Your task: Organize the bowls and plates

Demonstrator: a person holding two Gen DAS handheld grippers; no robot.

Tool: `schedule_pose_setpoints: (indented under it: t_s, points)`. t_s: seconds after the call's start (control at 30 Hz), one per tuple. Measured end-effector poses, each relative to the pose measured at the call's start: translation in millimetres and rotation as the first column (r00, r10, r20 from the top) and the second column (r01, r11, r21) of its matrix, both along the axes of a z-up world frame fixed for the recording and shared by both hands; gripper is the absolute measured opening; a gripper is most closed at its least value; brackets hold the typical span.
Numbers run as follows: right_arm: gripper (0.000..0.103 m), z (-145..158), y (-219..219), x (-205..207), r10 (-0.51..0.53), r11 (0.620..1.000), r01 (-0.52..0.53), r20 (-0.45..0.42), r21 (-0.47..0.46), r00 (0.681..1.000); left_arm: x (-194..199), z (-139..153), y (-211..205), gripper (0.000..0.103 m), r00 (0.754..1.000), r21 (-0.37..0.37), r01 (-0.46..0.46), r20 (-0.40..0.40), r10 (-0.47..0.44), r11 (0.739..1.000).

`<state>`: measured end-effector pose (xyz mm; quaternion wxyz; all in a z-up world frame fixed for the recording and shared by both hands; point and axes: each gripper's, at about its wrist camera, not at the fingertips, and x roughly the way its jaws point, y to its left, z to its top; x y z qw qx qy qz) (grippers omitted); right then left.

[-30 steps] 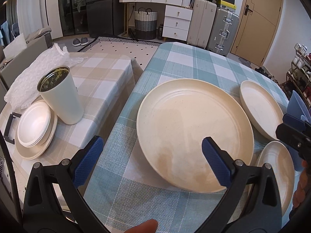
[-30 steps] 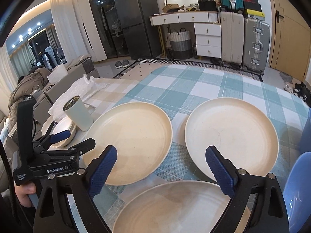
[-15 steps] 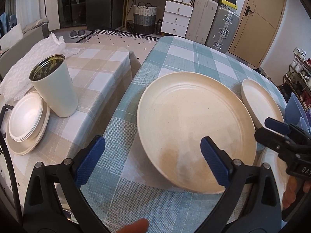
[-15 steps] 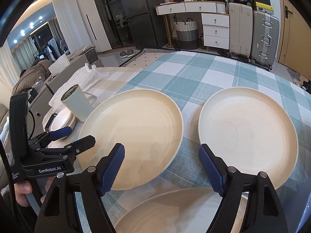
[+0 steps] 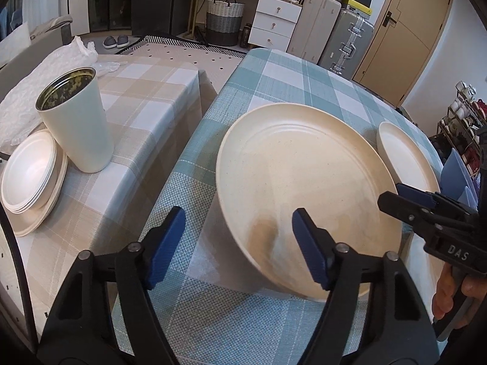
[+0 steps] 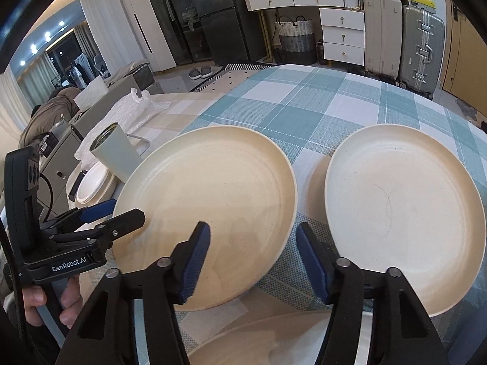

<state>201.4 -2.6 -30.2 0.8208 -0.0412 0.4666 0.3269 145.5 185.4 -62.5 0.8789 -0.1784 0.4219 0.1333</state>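
Both tongs are closing on the big cream plate (image 5: 304, 182), left gripper (image 5: 237, 243) and right gripper (image 6: 252, 261) straddling its near rim, not pinching yet. It sits tilted on the blue checked table (image 5: 274, 73). It looks stiff, smooth and slippery, so hold the rim. A smaller plate (image 6: 401, 213) lies just right.

1. I am working in a lived-in home: checked tablecloth (image 6: 304, 112) over the dining table.
2. A tall refrigerator (image 6: 219, 15) and white drawer unit (image 6: 342, 36) line the far wall.
3. Suitcases (image 6: 401, 36), a laundry basket (image 5: 224, 19) and slippers (image 6: 201, 72) sit nearby.
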Motion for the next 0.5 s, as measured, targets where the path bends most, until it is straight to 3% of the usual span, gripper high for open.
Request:
schedule_pose_setpoints:
  t_s: [0.17, 0.23, 0.4, 0.5]
  points:
    - [0.044, -2.0, -0.6, 1.8, -0.017, 1.000, 0.017, 0.009, -0.019, 1.000, -2.6, -0.3, -1.9, 0.054, 1.000, 0.007, 0.007, -0.004, -0.007, 1.000]
    - [0.036, -2.6, -2.1, 2.9, -0.024, 0.999, 0.025, 0.011, -0.028, 1.000, -2.5, -0.6, -2.4, 0.045, 1.000, 0.005, 0.011, -0.006, -0.011, 1.000]
    - [0.030, -3.3, -2.5, 2.9, -0.030, 0.998, 0.031, 0.022, -0.048, 0.999, -1.6, -1.3, -3.8, 0.023, 1.000, 0.006, 0.021, -0.015, -0.021, 1.000]
    - [0.027, -3.7, -1.1, 1.4, -0.031, 0.997, 0.034, 0.034, -0.064, 0.999, -2.1, -1.3, -4.6, 0.018, 1.000, 0.022, 0.013, -0.020, -0.013, 1.000]
